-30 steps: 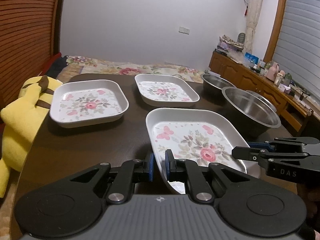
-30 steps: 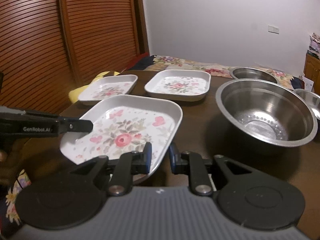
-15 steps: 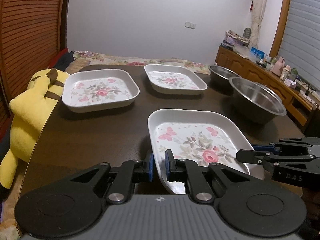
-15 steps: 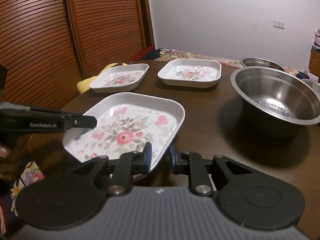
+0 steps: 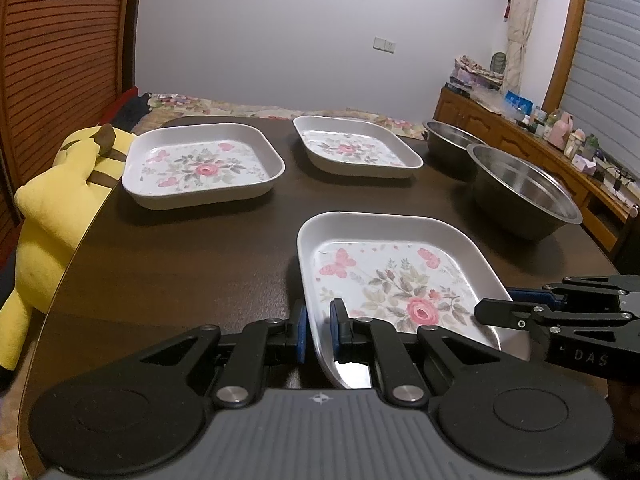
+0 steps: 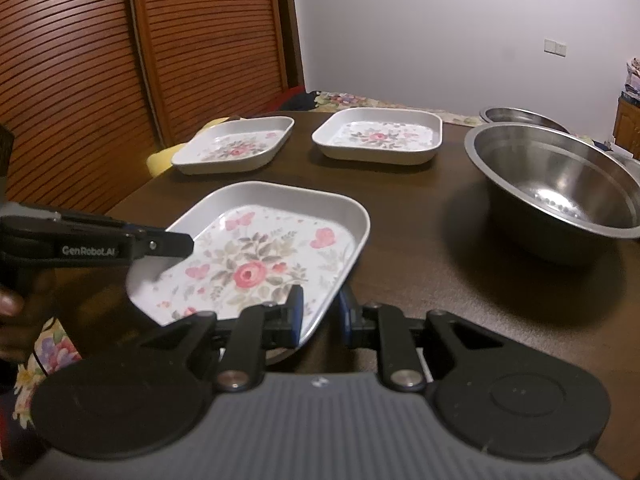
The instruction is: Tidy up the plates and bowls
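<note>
A square white floral plate (image 5: 396, 276) is held above the dark table by both grippers. My left gripper (image 5: 318, 334) is shut on its near left rim. My right gripper (image 6: 320, 312) is shut on its right rim; the same plate shows in the right wrist view (image 6: 264, 256). Two more floral plates rest on the table: one far left (image 5: 202, 166) and one far centre (image 5: 354, 146). Two steel bowls stand at the right, a large one (image 5: 520, 192) and a smaller one (image 5: 450, 134) behind it.
A yellow plush toy (image 5: 52, 200) leans against the table's left edge. A wooden slatted door (image 6: 140, 60) is at the left, a sideboard with clutter (image 5: 532, 128) at the far right. A flowered bed cover (image 5: 248, 106) lies beyond the table.
Both grippers with the held plate have pulled back and risen; the other plates and bowls look farther away now. Both grips are unchanged.
</note>
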